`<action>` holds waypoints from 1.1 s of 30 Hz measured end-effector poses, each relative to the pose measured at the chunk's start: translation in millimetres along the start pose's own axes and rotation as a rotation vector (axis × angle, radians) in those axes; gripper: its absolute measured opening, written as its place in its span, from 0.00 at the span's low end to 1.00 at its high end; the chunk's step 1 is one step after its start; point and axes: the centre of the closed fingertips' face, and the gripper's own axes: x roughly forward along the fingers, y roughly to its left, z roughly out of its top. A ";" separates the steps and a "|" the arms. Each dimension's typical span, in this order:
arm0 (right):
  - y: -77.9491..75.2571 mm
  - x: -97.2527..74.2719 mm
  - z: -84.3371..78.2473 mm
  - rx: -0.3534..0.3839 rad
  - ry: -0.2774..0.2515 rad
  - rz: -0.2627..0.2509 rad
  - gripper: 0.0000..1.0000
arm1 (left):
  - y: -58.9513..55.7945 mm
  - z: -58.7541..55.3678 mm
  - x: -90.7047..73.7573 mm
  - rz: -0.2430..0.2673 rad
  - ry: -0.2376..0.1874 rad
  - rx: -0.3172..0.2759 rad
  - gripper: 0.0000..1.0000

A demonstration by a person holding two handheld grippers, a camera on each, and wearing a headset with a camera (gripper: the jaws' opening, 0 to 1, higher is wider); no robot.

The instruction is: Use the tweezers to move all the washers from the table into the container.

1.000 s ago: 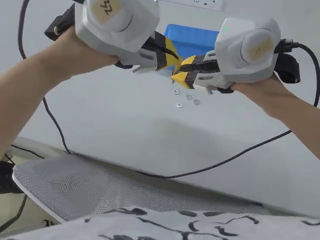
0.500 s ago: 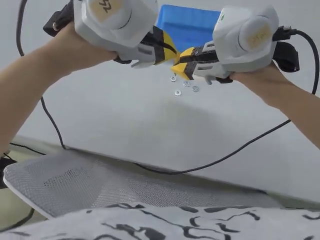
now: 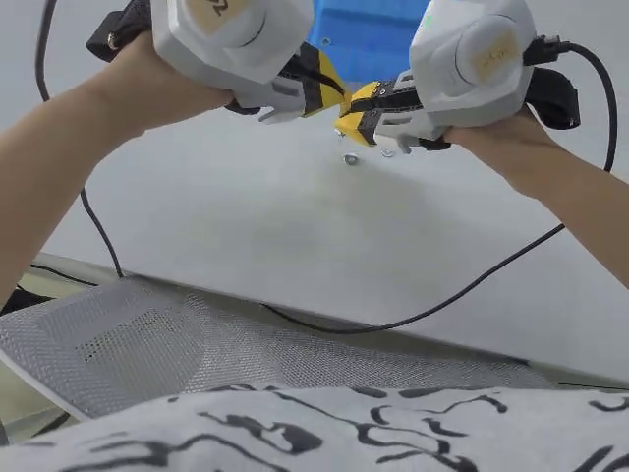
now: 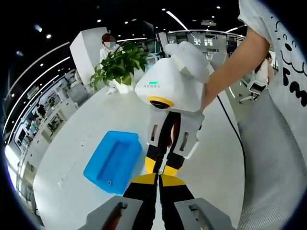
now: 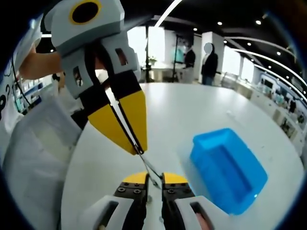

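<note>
My left gripper (image 3: 332,88) and right gripper (image 3: 352,116) meet tip to tip just above the white table. In the right gripper view the left gripper's yellow jaws are shut on thin metal tweezers (image 5: 125,122). The tweezers' point reaches down between the jaws of my right gripper (image 5: 154,178), which are closed narrowly around it. A few small washers (image 3: 351,159) lie on the table right below the tips, with others hidden behind the right gripper. The blue container (image 3: 364,44) stands just beyond; it is open-topped (image 5: 230,167) and also lies left of my left gripper (image 4: 157,180).
A black cable (image 3: 472,290) curves over the table's near right part, and another hangs at the left edge. A grey mesh chair (image 3: 197,344) sits below the table's front edge. A potted plant (image 4: 120,64) stands at the table's far end.
The head camera has shifted. Both grippers stay tip to tip and have come lower over the washers, so fewer washers show below them now.
</note>
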 end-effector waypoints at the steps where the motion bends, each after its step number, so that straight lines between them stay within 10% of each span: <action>1: -0.5 0.4 -1.3 0.006 0.001 0.001 0.06 | 0.1 -0.8 1.3 -0.003 0.006 0.000 0.00; 33: -4.8 -1.5 -0.4 0.090 -0.022 0.014 0.06 | 9.8 -5.0 6.1 -0.016 0.008 0.003 0.00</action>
